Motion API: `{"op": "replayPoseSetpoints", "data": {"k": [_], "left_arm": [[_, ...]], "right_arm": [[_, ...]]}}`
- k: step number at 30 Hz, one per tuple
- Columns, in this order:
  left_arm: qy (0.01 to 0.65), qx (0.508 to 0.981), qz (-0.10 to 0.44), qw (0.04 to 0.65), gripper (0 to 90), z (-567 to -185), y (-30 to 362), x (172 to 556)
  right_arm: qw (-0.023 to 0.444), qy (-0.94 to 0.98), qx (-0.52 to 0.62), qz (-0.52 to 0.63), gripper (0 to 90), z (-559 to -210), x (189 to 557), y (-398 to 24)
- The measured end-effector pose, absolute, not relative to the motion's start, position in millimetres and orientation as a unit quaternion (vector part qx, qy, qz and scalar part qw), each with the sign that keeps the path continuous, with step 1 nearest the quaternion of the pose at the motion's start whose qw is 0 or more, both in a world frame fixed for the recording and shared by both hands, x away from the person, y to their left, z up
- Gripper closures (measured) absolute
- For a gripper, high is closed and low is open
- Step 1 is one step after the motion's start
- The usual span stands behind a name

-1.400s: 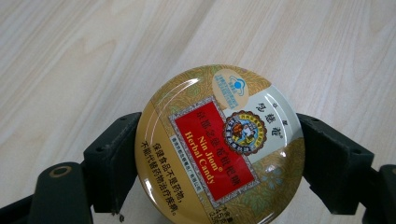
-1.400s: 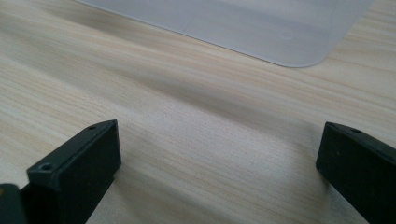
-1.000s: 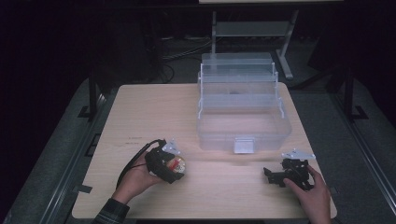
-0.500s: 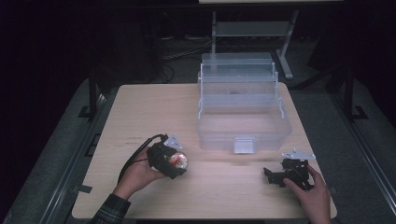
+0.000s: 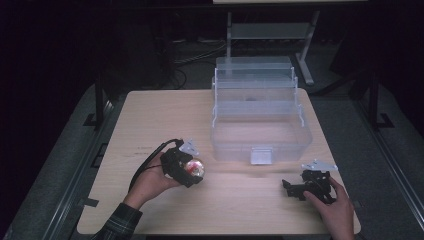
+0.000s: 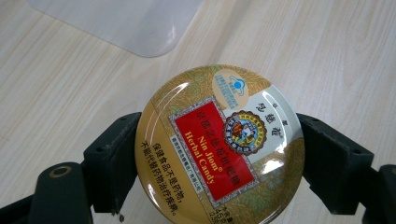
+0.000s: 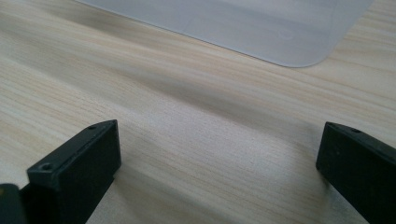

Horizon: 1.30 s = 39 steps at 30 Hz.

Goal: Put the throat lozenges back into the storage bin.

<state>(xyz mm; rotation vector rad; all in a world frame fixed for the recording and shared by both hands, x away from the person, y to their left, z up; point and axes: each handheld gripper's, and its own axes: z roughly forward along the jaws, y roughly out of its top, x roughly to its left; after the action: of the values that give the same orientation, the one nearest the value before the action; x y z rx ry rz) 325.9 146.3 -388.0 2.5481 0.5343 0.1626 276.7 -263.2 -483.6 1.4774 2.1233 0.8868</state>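
High view: left gripper (image 5: 192, 171) at the table's (image 5: 165, 115) front-left, person's left hand (image 5: 150, 182) behind it; jaws closed on a round candy tin (image 5: 195, 170), held just above or at the wood, can't tell which; clear plastic box (image 5: 260, 117) stands open right of centre, stepped tiers at the back, latch tab facing the person; tin is near the box's front-left corner, not touching it; right gripper (image 5: 289, 187) rests low at front-right, right hand (image 5: 332, 207) wrapped round it, nothing in it.

Left gripper view: tin (image 6: 219, 144) sits square between the two black pads, one pad on each side of the rim, lid facing the camera; jaws opened about the tin's width and bearing on it; a rounded corner of the box (image 6: 135, 23) shows at top. Judged step: carry the tin to the box and set it inside; to do it well keep the squeeze steady since a smooth round rim can slip out sideways; lift clear of the front wall before moving in; lower flat into the bottom compartment, then let go.

Right gripper view: jaws spread wide, bare table (image 7: 196, 135) between them, holding nothing; box edge (image 7: 261, 28) beyond.

Writing: red panel on the lid reads "Nin Jiom Herbal Candy"; Chinese characters alongside and round the lid's edge; a round emblem at the panel's right and a small blue logo above, too small to read.
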Motion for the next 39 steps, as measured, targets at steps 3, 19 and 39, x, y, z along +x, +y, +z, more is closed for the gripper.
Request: {"op": "replayPoseSetpoints", "data": {"k": [3, 19, 39], "left_arm": [[0.198, 0.942, 0.060, 0.265, 19.5, -386.1, 145.2, 326.7], [0.192, 0.941, 0.060, 0.271, 19.5, -372.1, 137.0, 337.1], [0.187, 0.940, 0.064, 0.278, 19.5, -353.0, 126.5, 354.4]], "right_arm": [[0.202, 0.760, 0.529, 0.318, 0.0, -483.6, 276.7, -263.2], [0.201, 0.760, 0.529, 0.318, 0.0, -483.6, 276.6, -263.2], [0.203, 0.761, 0.528, 0.318, 0.0, -483.6, 276.6, -263.4]]}}
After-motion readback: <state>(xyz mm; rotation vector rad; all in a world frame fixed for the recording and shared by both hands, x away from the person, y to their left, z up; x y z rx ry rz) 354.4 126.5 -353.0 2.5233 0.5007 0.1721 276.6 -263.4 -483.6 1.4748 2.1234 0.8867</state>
